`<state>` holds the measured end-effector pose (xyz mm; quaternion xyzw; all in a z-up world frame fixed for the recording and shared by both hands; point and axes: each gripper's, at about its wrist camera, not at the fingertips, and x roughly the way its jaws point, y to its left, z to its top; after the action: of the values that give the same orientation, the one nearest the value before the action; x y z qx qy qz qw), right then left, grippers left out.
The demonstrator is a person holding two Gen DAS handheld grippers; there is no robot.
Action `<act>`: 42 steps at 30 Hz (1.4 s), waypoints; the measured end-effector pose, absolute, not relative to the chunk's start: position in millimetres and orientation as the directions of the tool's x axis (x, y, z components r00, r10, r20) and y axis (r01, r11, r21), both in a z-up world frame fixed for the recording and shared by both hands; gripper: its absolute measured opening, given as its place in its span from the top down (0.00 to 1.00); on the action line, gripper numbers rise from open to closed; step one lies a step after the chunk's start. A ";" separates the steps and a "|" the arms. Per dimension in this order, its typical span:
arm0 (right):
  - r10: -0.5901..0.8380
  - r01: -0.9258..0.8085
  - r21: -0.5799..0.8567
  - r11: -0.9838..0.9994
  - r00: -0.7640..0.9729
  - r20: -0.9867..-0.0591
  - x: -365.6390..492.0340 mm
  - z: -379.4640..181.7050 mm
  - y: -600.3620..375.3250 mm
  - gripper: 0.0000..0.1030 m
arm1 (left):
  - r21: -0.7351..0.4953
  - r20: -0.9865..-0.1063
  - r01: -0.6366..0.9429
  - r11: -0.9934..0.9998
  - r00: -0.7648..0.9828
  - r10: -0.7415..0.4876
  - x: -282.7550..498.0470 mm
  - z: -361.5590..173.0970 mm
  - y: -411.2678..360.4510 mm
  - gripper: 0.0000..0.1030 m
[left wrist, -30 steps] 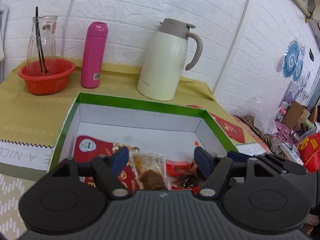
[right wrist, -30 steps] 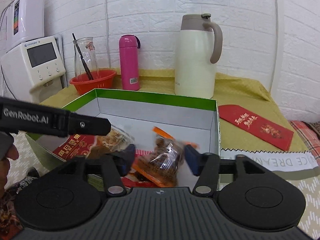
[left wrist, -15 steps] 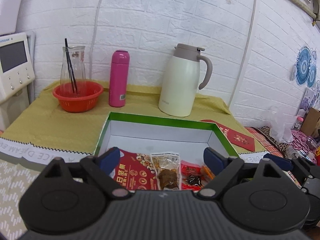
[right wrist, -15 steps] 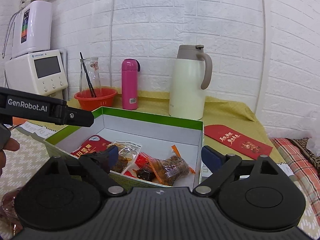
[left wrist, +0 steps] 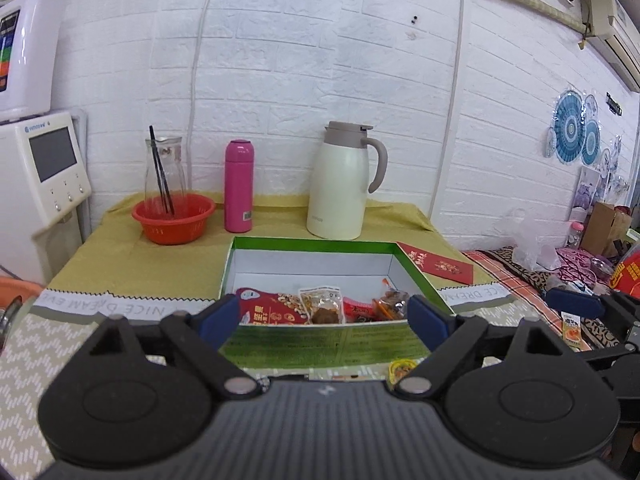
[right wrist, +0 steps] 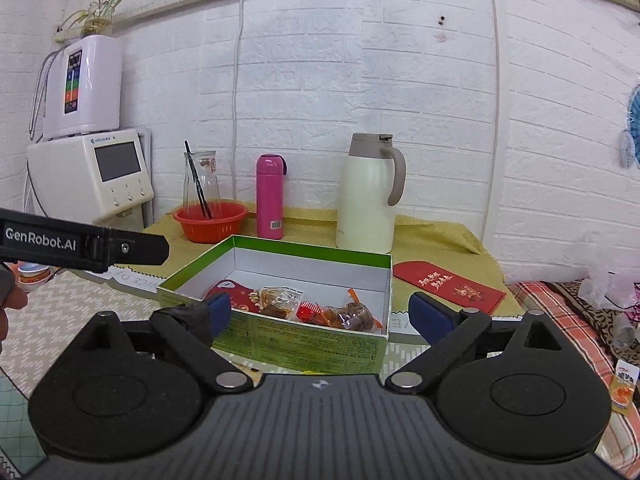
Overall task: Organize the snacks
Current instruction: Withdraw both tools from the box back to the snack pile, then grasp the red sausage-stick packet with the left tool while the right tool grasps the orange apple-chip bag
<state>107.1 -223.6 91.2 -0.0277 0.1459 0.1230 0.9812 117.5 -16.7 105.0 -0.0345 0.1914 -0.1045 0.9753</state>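
Looking first at our left gripper (left wrist: 322,317), we see its blue-padded fingers (left wrist: 218,317) spread wide with nothing between them; they hang in front of the near wall of the green-rimmed, white-lined cardboard box (left wrist: 324,340), touching nothing. Our right gripper (right wrist: 326,314) is spread just as wide and equally empty, its blue pads (right wrist: 430,317) hovering on either side of the same box's near wall without contact.

Inside the box, along its near side, we find the snacks in a row: a red foil packet of nuts (left wrist: 272,308) at the left, a clear packet holding a brown piece (left wrist: 322,306) beside it, a small red wrapper (left wrist: 357,310), and an orange-edged clear packet of dark pieces (right wrist: 352,316) at the right end. One more small orange-and-white sachet (right wrist: 622,386) lies outside the box, well to the right on the checked cloth. A yellow-wrapped bit (left wrist: 401,369) sits just before the box, close to our left gripper's body.

Behind the box, on the mustard-yellow tablecloth (left wrist: 120,256), stand an orange plastic bowl (left wrist: 174,218) with a glass carafe and dark sticks in it, a pink cylindrical flask (left wrist: 239,186), and a cream thermal jug with a taupe handle (left wrist: 340,184). A red envelope with gold print (right wrist: 450,286) lies flat to the right of the box.
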 end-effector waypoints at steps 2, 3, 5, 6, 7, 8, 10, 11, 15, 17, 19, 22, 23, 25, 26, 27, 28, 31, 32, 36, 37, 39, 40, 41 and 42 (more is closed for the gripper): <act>0.246 -0.257 0.001 0.967 0.924 -0.293 88.2 85.7 -225.8 0.00 | -0.111 -0.377 0.195 0.975 0.899 -0.223 100.6 98.7 -14.0 0.13; 0.246 -0.255 0.010 0.967 0.923 -0.296 79.7 80.8 -226.3 0.00 | -0.118 -0.384 0.198 0.973 0.895 -0.228 93.2 94.8 -12.2 0.13; 0.242 -0.251 0.013 0.968 0.917 -0.318 68.0 69.9 -225.8 0.00 | -0.140 -0.395 0.208 0.968 0.885 -0.247 78.8 84.6 -7.1 0.13; 0.242 -0.253 0.009 0.967 0.913 -0.330 62.5 63.3 -224.5 0.00 | -0.158 -0.401 0.208 0.965 0.880 -0.255 73.0 78.8 -4.7 0.13; 0.240 -0.254 0.005 0.967 0.907 -0.347 57.3 56.3 -222.8 0.00 | -0.177 -0.407 0.206 0.962 0.875 -0.262 68.0 73.1 -1.9 0.13; 0.242 -0.259 0.004 0.966 0.899 -0.366 53.7 49.9 -220.4 0.00 | -0.204 -0.419 0.206 0.957 0.865 -0.276 63.1 64.9 2.5 0.13; 0.266 -0.288 0.006 0.958 0.877 -0.400 49.4 37.9 -213.5 0.00 | -0.247 -0.447 0.202 0.948 0.844 -0.296 55.0 51.2 7.8 0.13; 0.279 -0.306 0.003 0.952 0.864 -0.420 49.4 32.2 -208.5 0.00 | -0.261 -0.464 0.198 0.945 0.832 -0.303 50.9 43.9 10.2 0.13; 0.257 -0.325 -0.068 0.943 0.843 -0.472 55.2 12.4 -184.0 0.00 | -0.264 -0.498 0.174 0.949 0.817 -0.289 38.1 28.3 17.4 0.13; 0.233 -0.315 -0.093 0.944 0.842 -0.486 60.1 5.2 -173.0 0.00 | -0.270 -0.508 0.164 0.949 0.813 -0.285 33.0 24.7 23.0 0.13; 0.253 -0.339 -0.084 0.937 0.824 -0.507 63.0 -1.0 -164.2 0.00 | -0.283 -0.509 0.164 0.945 0.809 -0.293 29.8 23.0 28.4 0.13; 0.333 -0.422 -0.054 0.905 0.782 -0.526 49.7 -6.3 -152.7 0.14 | -0.298 -0.513 0.167 0.940 0.802 -0.306 29.7 21.0 32.3 0.13; 0.384 -0.475 -0.043 0.879 0.757 -0.529 44.4 -6.0 -150.3 0.23 | -0.301 -0.514 0.174 0.938 0.799 -0.313 30.1 20.5 31.8 0.13; 0.450 -0.529 0.004 0.849 0.717 -0.532 35.2 -4.7 -151.6 0.31 | -0.301 -0.518 0.196 0.933 0.788 -0.333 32.1 18.9 28.2 0.13; 0.459 -0.531 0.018 0.847 0.714 -0.529 31.5 -2.7 -154.6 0.31 | -0.298 -0.521 0.204 0.932 0.783 -0.338 32.8 17.8 25.6 0.13; 0.460 -0.523 0.030 0.852 0.719 -0.521 28.8 -0.2 -159.6 0.31 | -0.294 -0.525 0.214 0.932 0.778 -0.344 33.5 16.2 22.9 0.13; 0.454 -0.509 0.036 0.860 0.729 -0.512 26.6 2.5 -166.4 0.31 | -0.289 -0.528 0.228 0.930 0.772 -0.353 34.2 14.5 19.7 0.13; 0.399 -0.447 0.021 0.894 0.775 -0.490 26.0 10.8 -188.0 0.31 | -0.273 -0.538 0.271 0.923 0.752 -0.380 40.4 10.9 10.0 0.14; 0.371 -0.419 0.010 0.908 0.792 -0.485 26.3 12.4 -194.1 0.31 | -0.271 -0.537 0.286 0.919 0.748 -0.390 43.5 10.4 6.2 0.14; 0.271 -0.298 0.028 0.954 0.819 -0.505 40.0 8.1 -220.6 0.33 | -0.267 -0.546 0.342 0.901 0.717 -0.433 61.4 5.7 -13.8 0.17; 0.274 -0.287 0.055 0.956 0.815 -0.510 43.8 4.5 -226.6 0.35 | -0.261 -0.553 0.356 0.897 0.706 -0.442 67.0 3.1 -20.1 0.18; 0.292 -0.275 0.110 0.955 0.803 -0.520 49.7 -0.9 -233.5 0.36 | -0.243 -0.577 0.369 0.897 0.688 -0.439 76.9 -2.0 -30.5 0.37; 0.306 -0.278 0.133 0.951 0.797 -0.521 52.0 -3.4 -235.8 0.36 | -0.238 -0.590 0.369 0.899 0.680 -0.435 80.8 -5.3 -34.7 0.40; 0.315 -0.281 0.147 0.948 0.791 -0.524 53.8 -5.4 -236.4 0.38 | -0.237 -0.598 0.365 0.900 0.675 -0.432 83.5 -8.2 -38.1 0.42; 0.326 -0.288 0.156 0.945 0.780 -0.535 55.6 -6.7 -235.8 0.43 | -0.234 -0.608 0.361 0.903 0.670 -0.425 85.8 -10.8 -39.9 0.48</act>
<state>55.6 -235.8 -6.7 0.0330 0.2894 0.1626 0.9427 85.8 -39.9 -10.8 -0.0467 0.3443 -0.2153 0.9126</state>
